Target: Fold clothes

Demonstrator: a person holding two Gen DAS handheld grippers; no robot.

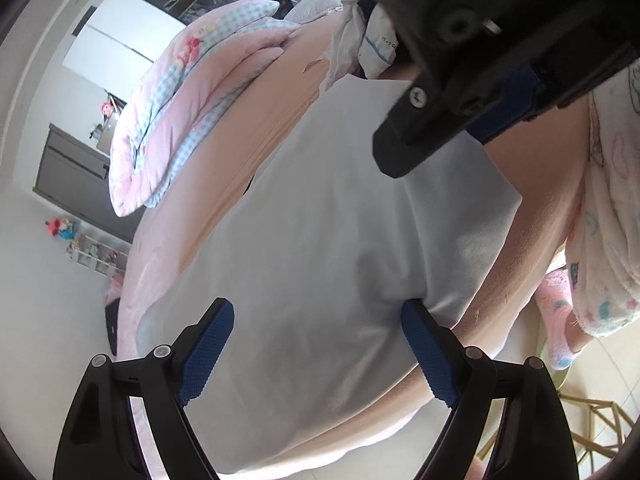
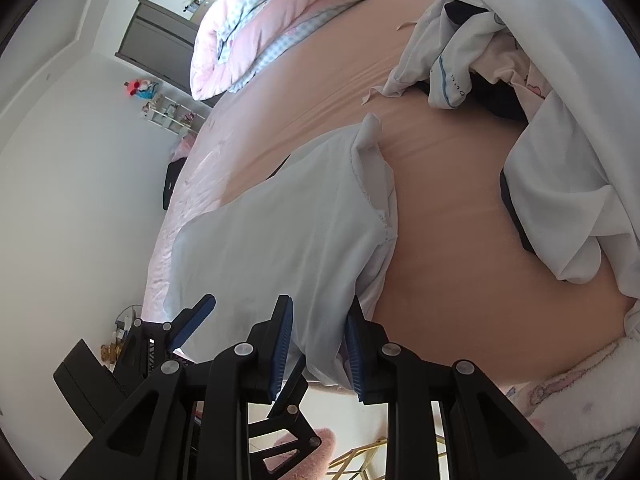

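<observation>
shelf trinkets too small, garment pile cut off

black plastic grippers with blue ribbed pads, silver rivets on the linkages, one cross-head screw. fluffy white robe with pastel prints, pink fuzzy sock.

Home bedroom for sure: pink-sheeted bed ahead, rolled duvet beyond, toy shelf off left.
</observation>
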